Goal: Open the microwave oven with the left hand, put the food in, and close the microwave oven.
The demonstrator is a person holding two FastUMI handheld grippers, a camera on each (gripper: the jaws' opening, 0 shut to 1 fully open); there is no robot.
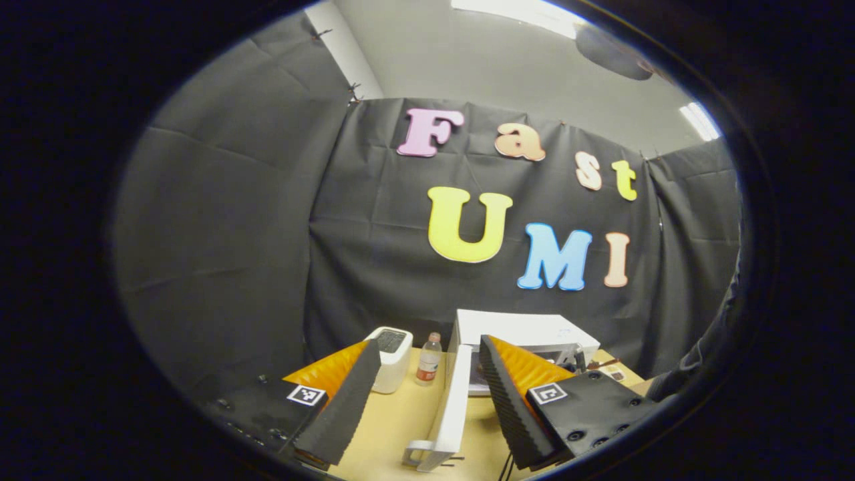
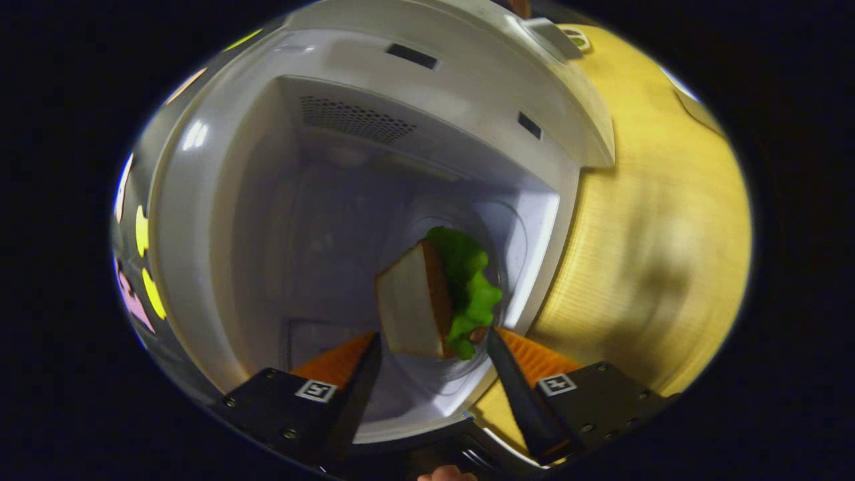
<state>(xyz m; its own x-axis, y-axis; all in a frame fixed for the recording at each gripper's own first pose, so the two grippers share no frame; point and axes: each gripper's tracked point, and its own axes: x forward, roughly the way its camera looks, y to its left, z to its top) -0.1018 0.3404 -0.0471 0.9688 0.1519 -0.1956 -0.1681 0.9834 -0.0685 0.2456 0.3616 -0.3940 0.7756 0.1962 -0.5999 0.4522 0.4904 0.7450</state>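
Note:
In the left gripper view the white microwave (image 1: 528,331) stands on the table with its door (image 1: 454,401) swung open, edge-on toward me. My left gripper (image 1: 427,346) is open, held back from the door, with nothing between its fingers. The right gripper view looks into the microwave's cavity (image 2: 320,220). A sandwich (image 2: 411,307) of white bread with green lettuce sits over the glass turntable (image 2: 497,234), between the fingertips of my right gripper (image 2: 433,337). The fingers stand wide apart at its sides and do not visibly press on it.
A white toaster (image 1: 391,354) and a small bottle (image 1: 428,359) stand left of the microwave on the wooden table (image 2: 654,234). A dark sleeve (image 1: 701,354) reaches in at the right. The door's handle (image 1: 421,455) sticks out toward me.

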